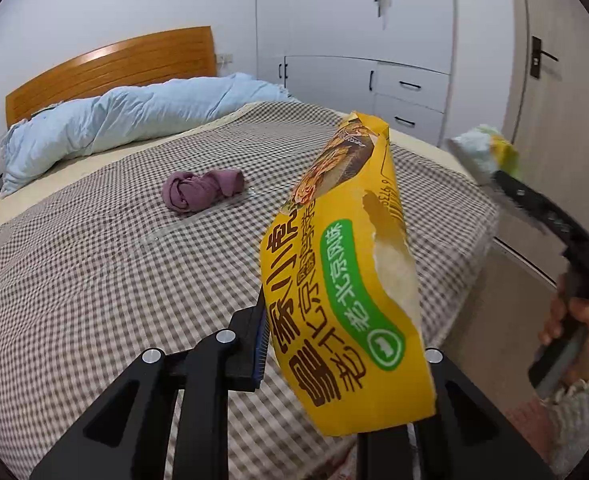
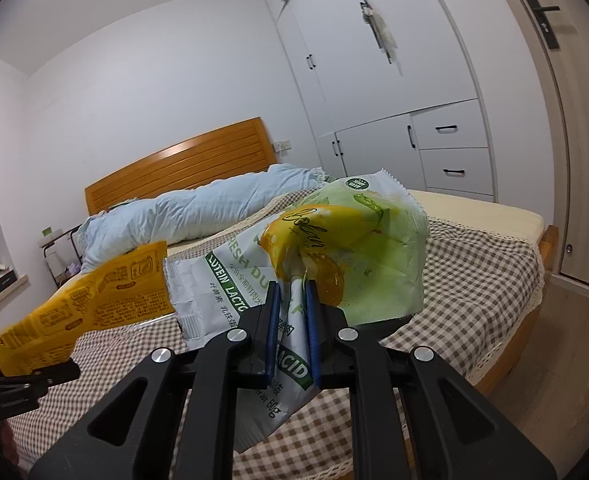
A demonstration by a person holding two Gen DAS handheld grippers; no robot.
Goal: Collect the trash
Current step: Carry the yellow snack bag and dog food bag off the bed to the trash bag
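Note:
My left gripper [image 1: 334,328] is shut on a torn yellow snack bag [image 1: 346,264], which stands up over the checked bed cover [image 1: 74,280]. Its right finger is hidden behind the bag. In the right wrist view the same yellow bag [image 2: 86,304] hangs at the lower left from the left gripper [image 2: 26,376]. My right gripper [image 2: 292,296] is shut on a crumpled green and white wrapper [image 2: 374,248], with the blue pads pinching its folded middle. From the left wrist view the right gripper [image 1: 494,176] shows at the right with that wrapper [image 1: 482,152], held by a hand [image 1: 574,328].
A purple rolled cloth [image 1: 200,190] lies on a clear plastic sheet [image 1: 182,232] mid-bed. A light blue duvet [image 1: 134,124] is bunched along the wooden headboard [image 1: 114,68]. White wardrobes [image 1: 354,40] and a door [image 1: 554,80] stand behind, with the floor [image 2: 554,340] to the right of the bed.

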